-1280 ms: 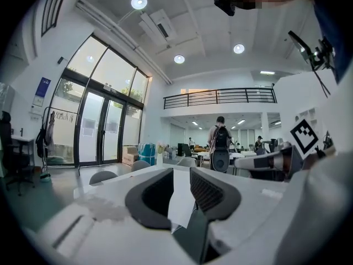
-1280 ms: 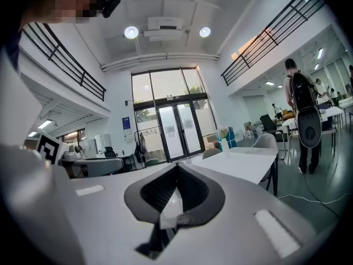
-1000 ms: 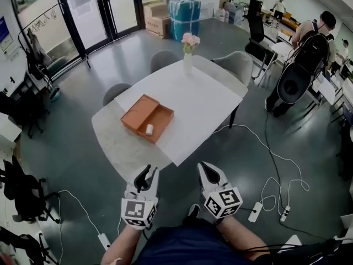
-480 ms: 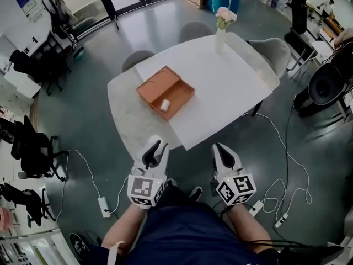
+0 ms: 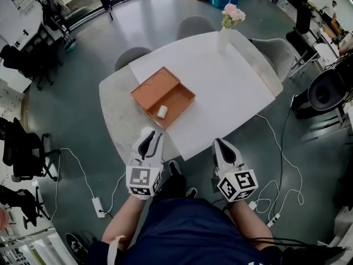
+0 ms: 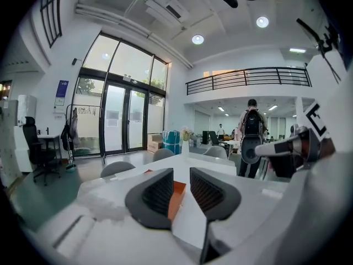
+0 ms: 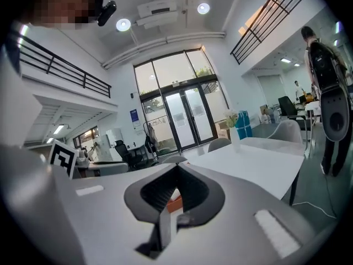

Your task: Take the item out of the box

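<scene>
White and cylindrical, the small item (image 5: 162, 112) lay inside the open orange box (image 5: 177, 95) near the white table's (image 5: 220, 87) front-left edge. It looked light, rigid and apt to roll, so best pinched across its sides. The left gripper (image 5: 148, 142) stood narrowly apart and empty; the right gripper (image 5: 222, 149) was closed and empty.

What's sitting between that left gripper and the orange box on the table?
Nothing: the head view shows only bare tabletop between the left gripper and the orange box.

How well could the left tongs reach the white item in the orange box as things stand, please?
Probably yes, with a forward reach: the left tongs are open and empty at the table edge, the box lies open, and nothing stands before the white item.
</scene>
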`<state>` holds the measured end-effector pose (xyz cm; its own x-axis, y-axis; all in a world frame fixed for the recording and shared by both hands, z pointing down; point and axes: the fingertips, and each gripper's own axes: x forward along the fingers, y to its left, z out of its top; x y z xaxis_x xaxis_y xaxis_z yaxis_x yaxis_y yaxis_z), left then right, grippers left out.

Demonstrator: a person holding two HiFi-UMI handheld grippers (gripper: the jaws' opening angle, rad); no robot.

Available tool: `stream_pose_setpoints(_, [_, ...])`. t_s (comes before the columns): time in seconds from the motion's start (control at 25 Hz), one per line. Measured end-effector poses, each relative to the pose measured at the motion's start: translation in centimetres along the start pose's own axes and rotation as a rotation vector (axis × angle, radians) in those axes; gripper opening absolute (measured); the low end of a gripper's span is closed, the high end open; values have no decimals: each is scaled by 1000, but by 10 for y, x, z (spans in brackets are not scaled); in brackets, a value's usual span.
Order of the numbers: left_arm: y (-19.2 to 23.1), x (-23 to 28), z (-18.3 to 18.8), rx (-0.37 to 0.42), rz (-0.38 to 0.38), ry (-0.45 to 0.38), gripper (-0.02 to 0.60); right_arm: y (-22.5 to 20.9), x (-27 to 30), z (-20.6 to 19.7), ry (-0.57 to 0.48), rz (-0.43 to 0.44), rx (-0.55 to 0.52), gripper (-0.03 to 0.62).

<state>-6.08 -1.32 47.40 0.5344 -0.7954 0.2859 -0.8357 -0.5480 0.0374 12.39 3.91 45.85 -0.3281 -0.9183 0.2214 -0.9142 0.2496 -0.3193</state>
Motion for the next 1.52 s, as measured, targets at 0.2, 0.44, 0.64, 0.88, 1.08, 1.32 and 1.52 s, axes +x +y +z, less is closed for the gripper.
stream_pose_setpoints(0.2, [27, 41, -9, -28, -12, 40, 103, -3, 51, 19, 22, -1, -21, 2])
stream_pose_setpoints(0.44, [56, 69, -14, -50, -9, 64, 103, 6, 102, 22, 54, 23, -28, 2])
stream_pose_setpoints(0.64, [73, 85, -26, -58, -8, 94, 103, 7, 127, 17, 78, 26, -30, 2])
stream_pose_setpoints(0.88, [88, 107, -45, -51, 31, 147, 103, -4, 153, 17, 111, 48, -21, 2])
stream_pose_setpoints(1.08, [93, 131, -71, -19, 48, 246, 103, -14, 186, 7, 167, 104, 9, 2])
stream_pose_setpoints(1.32, [93, 156, -109, -30, 51, 390, 104, -21, 219, -1, 207, 183, 34, 2])
stream_pose_setpoints(1.52, [94, 174, -142, -39, 70, 478, 104, -36, 237, -12, 241, 210, 58, 2])
